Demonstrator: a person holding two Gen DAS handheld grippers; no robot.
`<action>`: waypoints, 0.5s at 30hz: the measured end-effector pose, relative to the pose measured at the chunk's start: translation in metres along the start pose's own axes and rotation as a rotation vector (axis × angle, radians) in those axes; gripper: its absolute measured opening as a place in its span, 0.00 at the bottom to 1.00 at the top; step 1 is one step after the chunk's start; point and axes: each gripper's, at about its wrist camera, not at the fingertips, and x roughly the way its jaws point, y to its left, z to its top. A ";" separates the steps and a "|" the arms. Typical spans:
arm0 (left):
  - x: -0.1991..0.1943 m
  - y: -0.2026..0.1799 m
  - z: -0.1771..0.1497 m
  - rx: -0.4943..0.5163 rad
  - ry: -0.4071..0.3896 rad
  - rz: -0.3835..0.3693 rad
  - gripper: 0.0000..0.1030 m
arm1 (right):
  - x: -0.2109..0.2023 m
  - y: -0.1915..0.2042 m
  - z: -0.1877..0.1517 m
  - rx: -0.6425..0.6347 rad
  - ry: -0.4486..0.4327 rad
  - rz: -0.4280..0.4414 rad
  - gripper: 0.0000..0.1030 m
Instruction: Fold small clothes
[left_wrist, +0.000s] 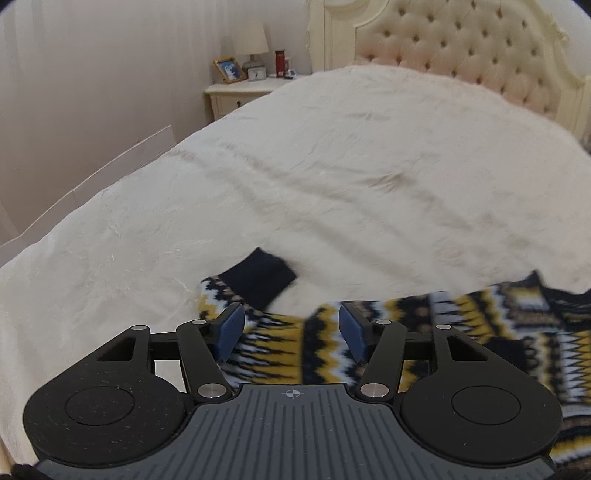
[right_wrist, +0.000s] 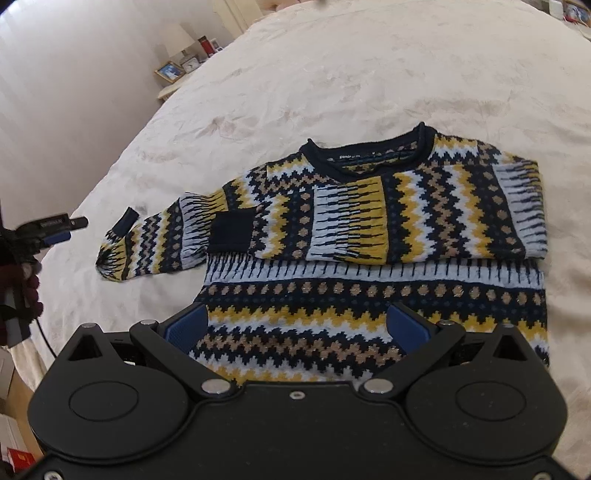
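A patterned sweater (right_wrist: 369, 236) in navy, yellow, white and tan lies flat on the bed. Its right sleeve is folded across the chest, with the navy cuff (right_wrist: 231, 229) near the middle. Its left sleeve (right_wrist: 147, 240) sticks out to the left, bent. In the left wrist view that sleeve (left_wrist: 280, 343) and its navy cuff (left_wrist: 258, 277) lie just ahead. My left gripper (left_wrist: 291, 328) is open above the sleeve; it also shows at the left edge of the right wrist view (right_wrist: 55, 229). My right gripper (right_wrist: 295, 328) is open over the sweater's lower body.
The cream bedspread (left_wrist: 295, 166) covers the whole bed. A tufted headboard (left_wrist: 461, 48) stands at the far end. A nightstand (left_wrist: 240, 96) with a lamp, photo frame, clock and red bottle sits at the far left.
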 end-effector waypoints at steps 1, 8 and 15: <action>0.013 0.004 0.004 0.007 0.010 0.010 0.54 | 0.002 0.002 0.001 0.000 0.002 -0.007 0.99; 0.072 0.008 0.007 0.079 0.065 0.044 0.53 | 0.015 0.019 0.007 0.011 0.024 -0.049 0.99; 0.126 -0.001 -0.001 0.164 0.150 0.084 0.54 | 0.029 0.026 0.018 0.034 0.054 -0.099 0.99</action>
